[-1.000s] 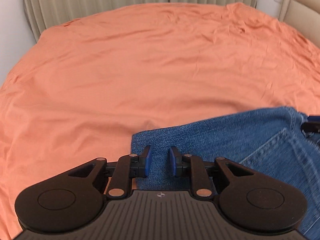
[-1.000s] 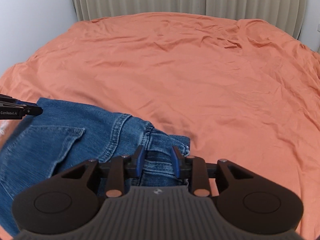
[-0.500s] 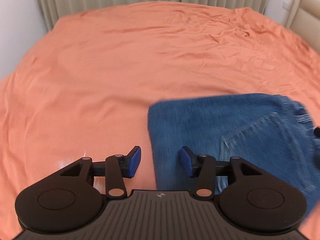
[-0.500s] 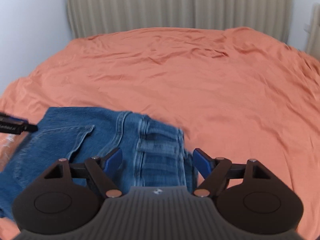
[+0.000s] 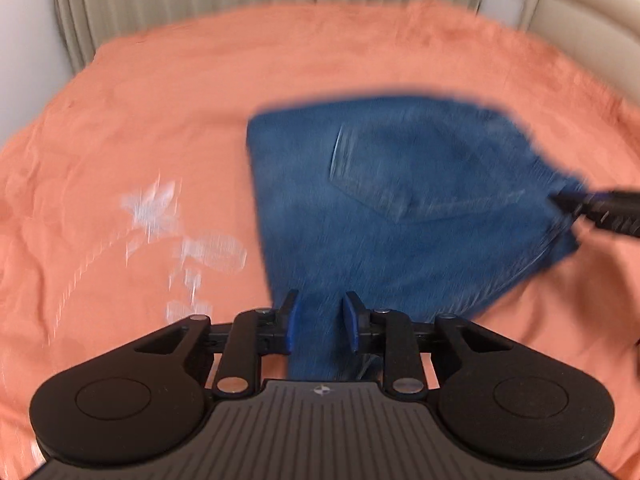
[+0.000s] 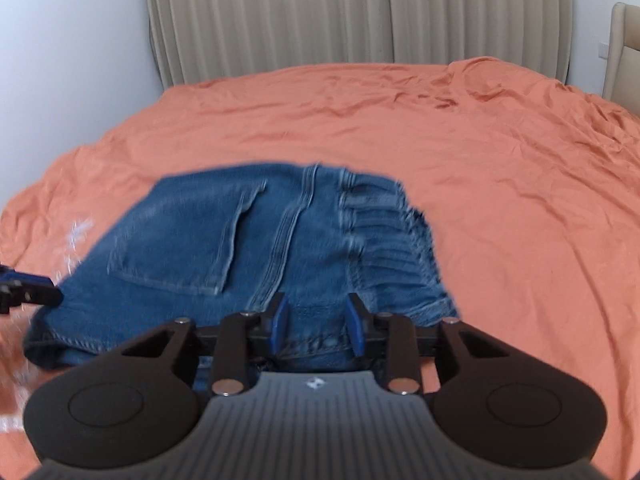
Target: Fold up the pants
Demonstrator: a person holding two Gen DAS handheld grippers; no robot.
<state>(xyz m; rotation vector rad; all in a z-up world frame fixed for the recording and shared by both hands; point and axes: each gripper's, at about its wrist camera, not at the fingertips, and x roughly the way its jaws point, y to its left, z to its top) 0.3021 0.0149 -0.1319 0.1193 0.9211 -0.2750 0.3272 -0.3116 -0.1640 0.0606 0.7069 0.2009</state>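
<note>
Blue denim pants lie folded into a compact stack on the orange bed sheet, back pocket up. They also show in the right wrist view, waistband to the right. My left gripper has its jaws partly closed around the near left edge of the stack. My right gripper has its jaws partly closed around the near waistband edge. The left wrist view is motion-blurred.
A faint white print marks the sheet left of the pants. Beige curtains hang behind the bed. A cream headboard stands at the right. The sheet is wrinkled all round.
Both grippers opened and let go of the pants half a second ago, pulled back, and now have narrowed again around the near edge of the stack.
</note>
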